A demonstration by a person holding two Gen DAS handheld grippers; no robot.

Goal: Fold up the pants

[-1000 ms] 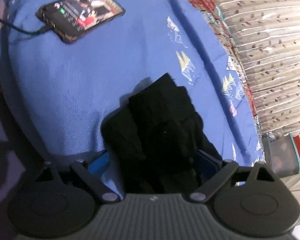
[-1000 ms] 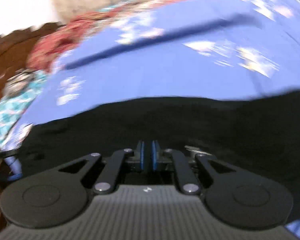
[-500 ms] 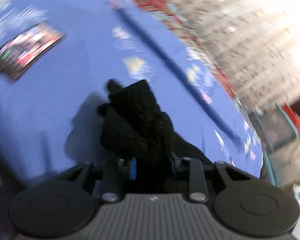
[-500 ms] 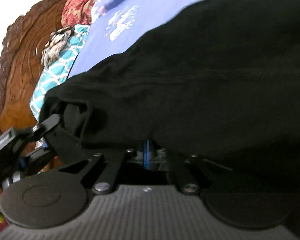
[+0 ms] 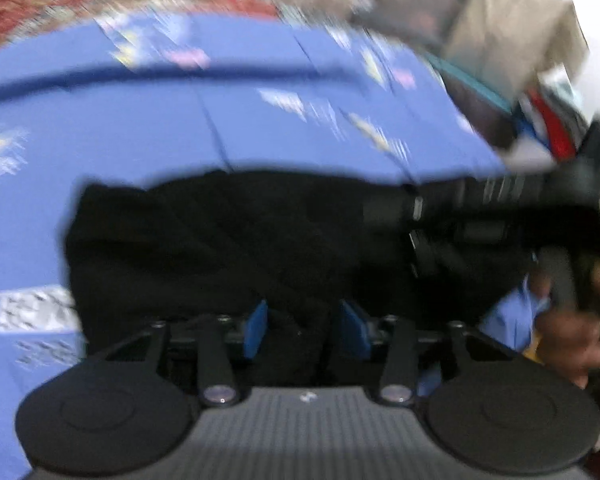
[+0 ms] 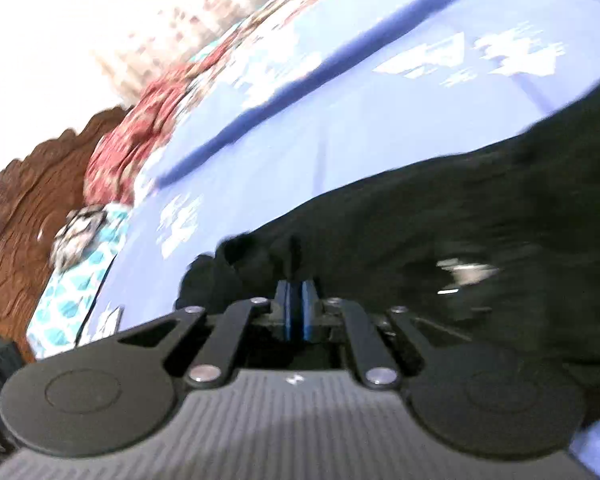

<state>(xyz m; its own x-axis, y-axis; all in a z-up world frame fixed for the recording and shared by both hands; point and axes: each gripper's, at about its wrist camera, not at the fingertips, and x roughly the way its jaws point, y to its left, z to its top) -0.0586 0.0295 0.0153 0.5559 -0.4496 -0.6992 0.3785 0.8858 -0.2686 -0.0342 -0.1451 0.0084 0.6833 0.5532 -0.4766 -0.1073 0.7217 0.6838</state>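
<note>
Pants (image 5: 220, 240): one pair, black, bunched at centre of the left wrist view.
Bed sheet (image 5: 260, 120): one, blue, printed with pale motifs, under the pants.
Grippers: two, the left gripper (image 5: 306, 330) at 6 o'clock and the right gripper (image 6: 296, 304) at 6 o'clock of its own view.
Blue fingers (image 5: 256, 330): two per gripper.
Carved wooden headboard (image 6: 24, 220): one, at 9 o'clock in the right wrist view.
Patterned red cloth (image 6: 132, 136): one, at 10 o'clock there.
</note>
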